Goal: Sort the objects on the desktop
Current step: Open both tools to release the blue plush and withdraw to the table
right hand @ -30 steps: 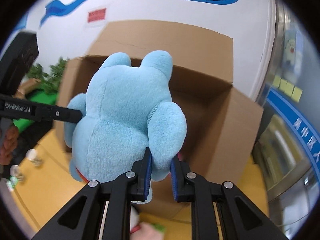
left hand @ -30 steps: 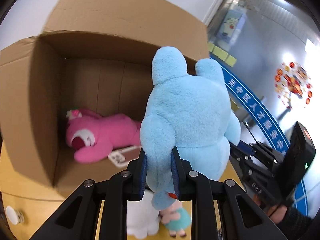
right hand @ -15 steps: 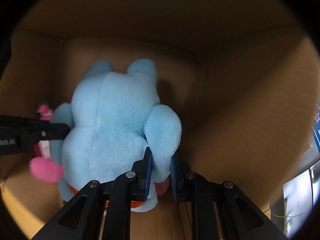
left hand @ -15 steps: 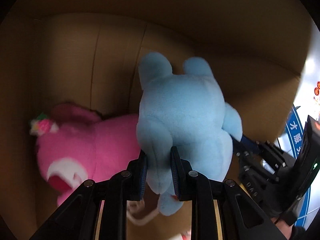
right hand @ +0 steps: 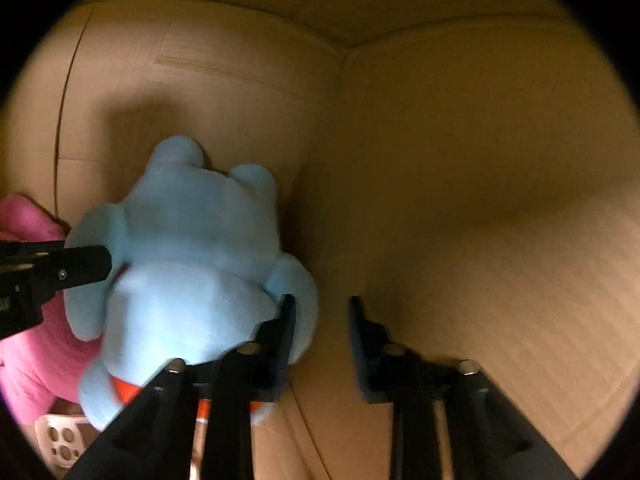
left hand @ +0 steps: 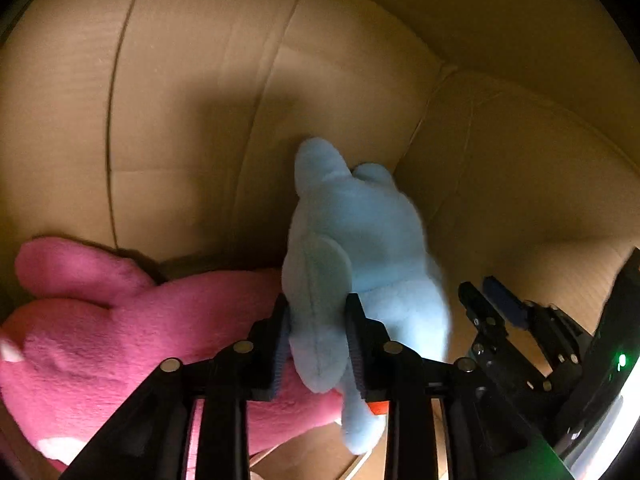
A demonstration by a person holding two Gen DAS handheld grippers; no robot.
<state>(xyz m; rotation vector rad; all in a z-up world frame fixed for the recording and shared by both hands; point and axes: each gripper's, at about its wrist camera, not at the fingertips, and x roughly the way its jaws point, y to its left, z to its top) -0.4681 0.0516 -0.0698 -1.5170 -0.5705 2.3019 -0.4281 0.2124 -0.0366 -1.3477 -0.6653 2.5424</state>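
Deep in the cardboard box (left hand: 192, 100), the left gripper (left hand: 316, 332) pinches the blue plush toy's (right hand: 192, 264) arm beside the pink plush (left hand: 120, 332), while the right gripper (right hand: 322, 320) stands apart, empty.

The left gripper (left hand: 316, 334) is clamped on an arm of the blue plush toy (left hand: 360, 248). The right gripper (right hand: 322, 330) stands spread just right of that toy, gripping nothing.

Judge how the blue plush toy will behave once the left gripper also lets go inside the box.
The blue plush toy is probably soft and light: its limb bulges between the left gripper fingers. It will likely slump rather than roll, leaning on the pink plush. The right gripper stands open.
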